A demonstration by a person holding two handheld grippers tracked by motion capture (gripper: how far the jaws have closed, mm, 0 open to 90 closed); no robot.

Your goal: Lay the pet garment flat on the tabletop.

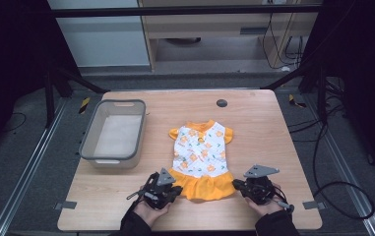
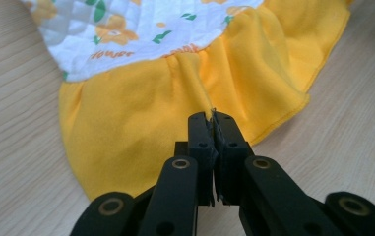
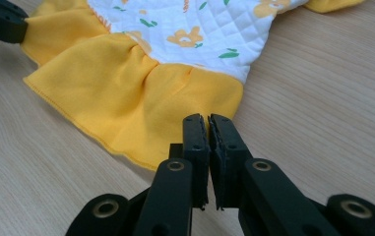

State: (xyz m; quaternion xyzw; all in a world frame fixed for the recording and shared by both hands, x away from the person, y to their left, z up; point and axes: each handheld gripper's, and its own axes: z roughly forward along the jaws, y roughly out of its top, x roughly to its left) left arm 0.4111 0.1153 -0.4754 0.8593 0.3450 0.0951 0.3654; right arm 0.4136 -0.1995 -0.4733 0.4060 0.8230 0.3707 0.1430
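Dress (image 1: 201, 157), white with orange flowers and an orange skirt, lies flat near the middle of the wooden table (image 1: 254, 123). At its near left, the left gripper (image 2: 209, 118) pinches a fold of the skirt. At the near right, the right gripper (image 3: 207, 120) is closed at the hem; whether it holds cloth I cannot tell. A grey bin (image 1: 113, 132) stands far left, well apart.

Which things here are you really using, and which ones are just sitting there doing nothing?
In use, it seems:
- dress, flat on the table
- left gripper, shut on its orange skirt
- right gripper, shut at the skirt's other corner; I cannot tell if it grips cloth

Just lying about:
- grey bin, apart from the dress
- black round cap, near the far edge
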